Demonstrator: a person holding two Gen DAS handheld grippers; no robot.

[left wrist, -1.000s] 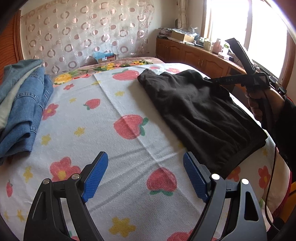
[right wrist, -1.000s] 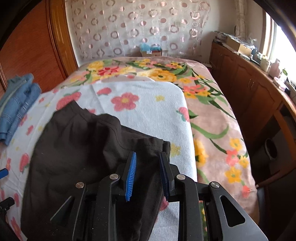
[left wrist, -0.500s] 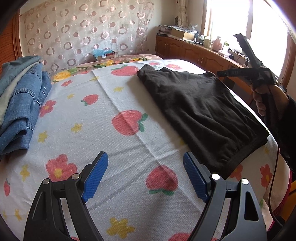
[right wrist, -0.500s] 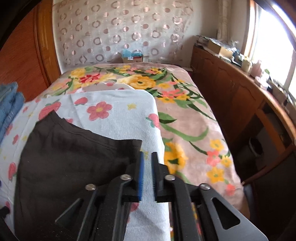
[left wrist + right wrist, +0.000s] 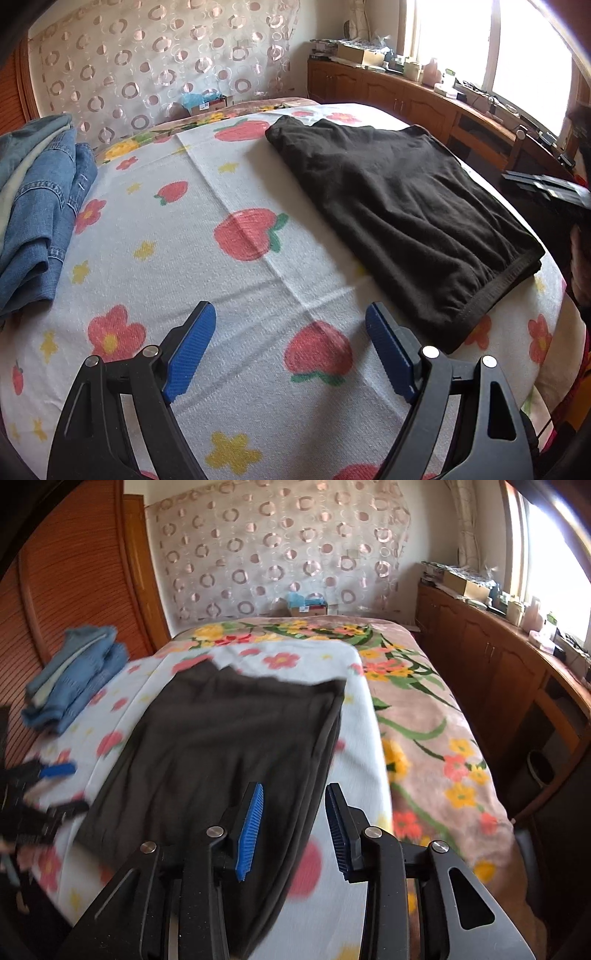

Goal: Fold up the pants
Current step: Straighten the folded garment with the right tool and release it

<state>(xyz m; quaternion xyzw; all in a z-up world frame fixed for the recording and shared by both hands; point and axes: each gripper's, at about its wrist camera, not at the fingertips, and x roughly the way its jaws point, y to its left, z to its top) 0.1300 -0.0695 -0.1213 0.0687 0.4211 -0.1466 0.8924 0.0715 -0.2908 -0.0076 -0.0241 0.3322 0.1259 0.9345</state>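
On the bed [image 5: 258, 406], under a strawberry towel [image 5: 155, 229], black pants [image 5: 399, 206] lie folded beside jeans [image 5: 40, 206]; left tongs [image 5: 291, 354] gape wide, right tongs [image 5: 295, 823] have just been opening, empty.

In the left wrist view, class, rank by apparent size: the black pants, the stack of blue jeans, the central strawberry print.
1. black pants
2. stack of blue jeans, partly cut off by the frame
3. central strawberry print
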